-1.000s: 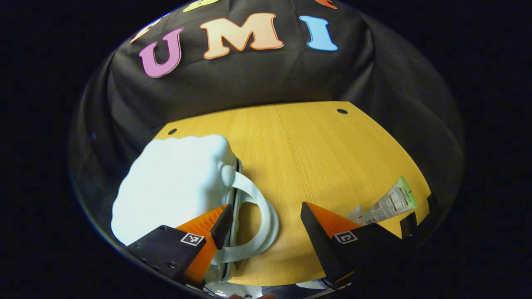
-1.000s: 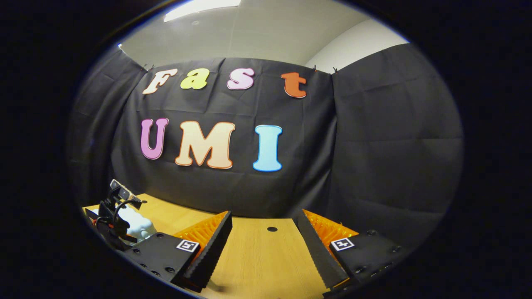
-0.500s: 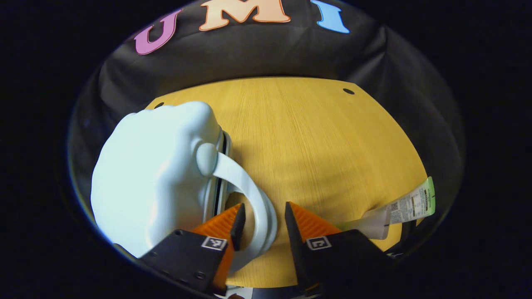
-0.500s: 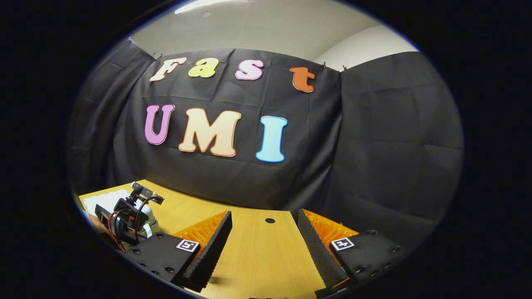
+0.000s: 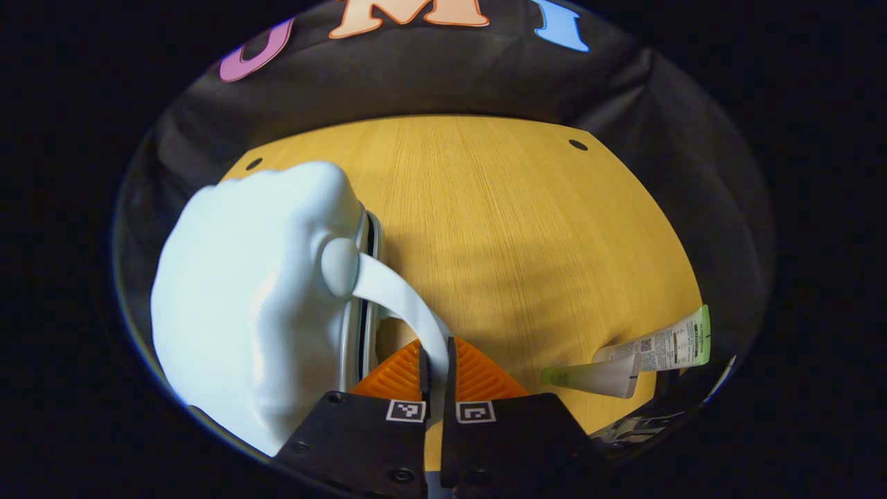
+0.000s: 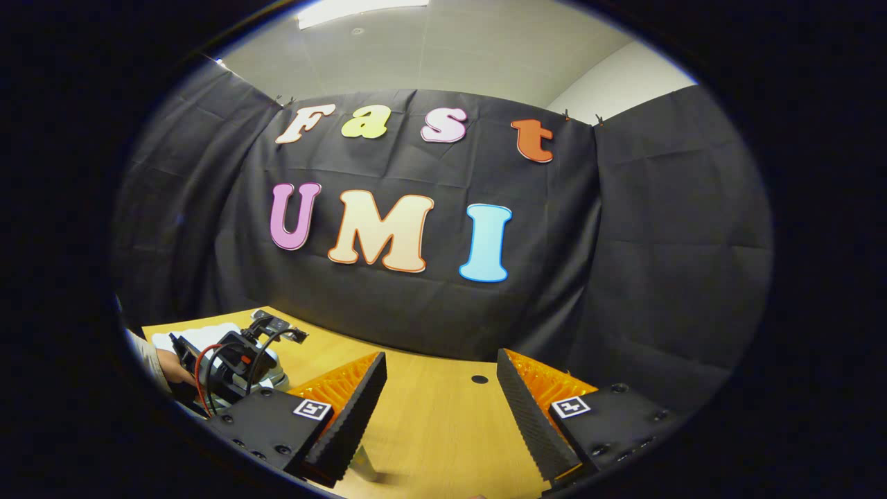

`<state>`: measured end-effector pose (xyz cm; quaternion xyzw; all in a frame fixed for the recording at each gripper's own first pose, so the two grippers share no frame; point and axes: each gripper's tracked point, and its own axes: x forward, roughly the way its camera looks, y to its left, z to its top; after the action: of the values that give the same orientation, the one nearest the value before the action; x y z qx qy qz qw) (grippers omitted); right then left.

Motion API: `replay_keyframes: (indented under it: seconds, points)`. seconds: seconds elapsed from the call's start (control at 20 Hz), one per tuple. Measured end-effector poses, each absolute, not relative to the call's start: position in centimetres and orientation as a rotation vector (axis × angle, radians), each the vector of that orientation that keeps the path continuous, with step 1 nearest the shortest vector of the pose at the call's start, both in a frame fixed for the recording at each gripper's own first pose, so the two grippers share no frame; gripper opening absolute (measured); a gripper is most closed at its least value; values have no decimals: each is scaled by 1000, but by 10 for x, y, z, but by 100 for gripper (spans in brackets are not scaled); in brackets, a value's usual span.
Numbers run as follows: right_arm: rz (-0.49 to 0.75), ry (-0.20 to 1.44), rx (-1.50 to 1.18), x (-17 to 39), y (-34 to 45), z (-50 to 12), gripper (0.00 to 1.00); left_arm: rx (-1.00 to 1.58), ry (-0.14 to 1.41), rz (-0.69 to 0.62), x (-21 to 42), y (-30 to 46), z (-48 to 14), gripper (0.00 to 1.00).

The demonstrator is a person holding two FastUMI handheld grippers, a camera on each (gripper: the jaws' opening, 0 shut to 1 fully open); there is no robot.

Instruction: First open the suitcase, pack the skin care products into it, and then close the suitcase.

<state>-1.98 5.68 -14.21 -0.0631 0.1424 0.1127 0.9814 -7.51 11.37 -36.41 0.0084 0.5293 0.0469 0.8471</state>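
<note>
I see yellow wood-grain table (image 5: 527,229), small dark holes near far corners. Pale blue suitcase (image 5: 256,291) lies on left part, closed. Skin care tube (image 5: 624,360) lies flat near right edge.

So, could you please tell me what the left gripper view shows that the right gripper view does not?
Left gripper view: the left tool shut on the suitcase handle, and a skin care tube lying on the table. Right gripper view: the right tool open above the table, a hand holding the left tool, and a ceiling light. Both: the pale suitcase, the table and the black cloth wall.
</note>
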Motion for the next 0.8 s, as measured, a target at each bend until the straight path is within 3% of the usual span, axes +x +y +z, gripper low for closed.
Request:
replay_keyframes:
  seconds: [0.4,0.8]
  points:
    - [294,280,-64,-14,79,-150,100,34,971,144,-59,121,-291,0]
    - [257,261,-17,-2,83,-146,99,82,803,233,-79,150,-211,0]
